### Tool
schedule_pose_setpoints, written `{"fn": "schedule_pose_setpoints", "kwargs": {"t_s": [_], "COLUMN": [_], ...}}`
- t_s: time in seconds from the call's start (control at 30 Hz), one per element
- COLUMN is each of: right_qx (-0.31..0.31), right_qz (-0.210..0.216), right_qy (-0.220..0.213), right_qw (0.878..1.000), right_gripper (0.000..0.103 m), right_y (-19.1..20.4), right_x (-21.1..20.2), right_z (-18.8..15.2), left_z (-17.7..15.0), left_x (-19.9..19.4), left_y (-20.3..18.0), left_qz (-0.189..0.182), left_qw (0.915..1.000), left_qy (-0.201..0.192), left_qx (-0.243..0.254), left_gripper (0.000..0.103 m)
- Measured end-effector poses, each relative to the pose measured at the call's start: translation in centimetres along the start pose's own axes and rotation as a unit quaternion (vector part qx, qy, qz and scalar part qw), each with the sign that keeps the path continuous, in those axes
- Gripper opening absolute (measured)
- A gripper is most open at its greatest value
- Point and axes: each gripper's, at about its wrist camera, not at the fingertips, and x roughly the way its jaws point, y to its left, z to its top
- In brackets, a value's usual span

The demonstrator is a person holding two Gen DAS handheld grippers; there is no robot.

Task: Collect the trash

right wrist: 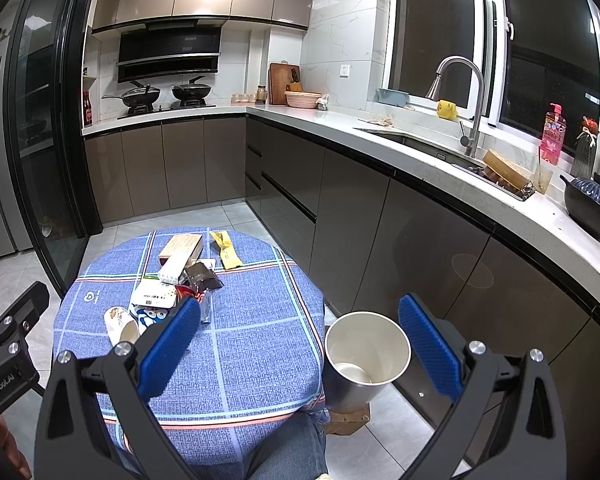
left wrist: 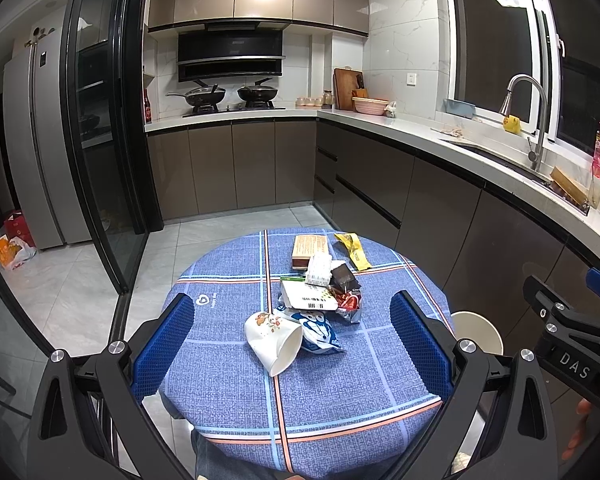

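1. Left gripper [left wrist: 292, 344]: jaws released, spread wide, nothing between them; it hovers above the near half of the desk [left wrist: 228, 392].
2. Trash sits in one loose pile at frame centre of the left wrist view. Left to right: tipped paper cup [left wrist: 274, 338], blue snack packet [left wrist: 320, 330], white barcode carton [left wrist: 308, 298], foil wrappers [left wrist: 346, 294], with the brown box [left wrist: 310, 250] and yellow sachet [left wrist: 352, 250] toward the far edge.
3. Risk: the cup lies on its side, mouth toward the camera. Likely light and free to roll; a squeeze across the wall may crush it or squirt it off the near edge.
4. Risk: the pieces overlap. Closing on the carton could drag the packet and foil along and scatter them.
5. Risk: the tablecloth hangs over a rounded rim; a low pad could snag it and shift everything.
6. Right gripper [right wrist: 300, 344]: jaws released, holding nothing, straddling the desk's right rim.
7. Open metal bin [right wrist: 364, 356] stands on the floor just beside that rim, lower centre-right of the right wrist view. A light wrapper could miss its mouth.
8. Room: open floor to the left; cabinet fronts [right wrist: 420, 248] stand near on the right, limiting right-side swing.
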Motion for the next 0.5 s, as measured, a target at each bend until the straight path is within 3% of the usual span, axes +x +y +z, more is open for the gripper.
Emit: {"fn": "schedule_pose_setpoints", "kwargs": {"t_s": [0.5], "right_qx": [-0.001], "right_qz": [0.002], "right_qy": [0.007], "right_qw": [1.0], "right_gripper": [0.1], "right_y": [0.27], "right_x": [0.57], "right_z": [0.15], "left_z": [0.11], "left_x": [0.34], "left_y": [-0.45], "left_qz": [-0.001], "left_qw": [1.0], "left_qy": [0.004], "left_qx": [0.0], "left_gripper": [0.095]}}
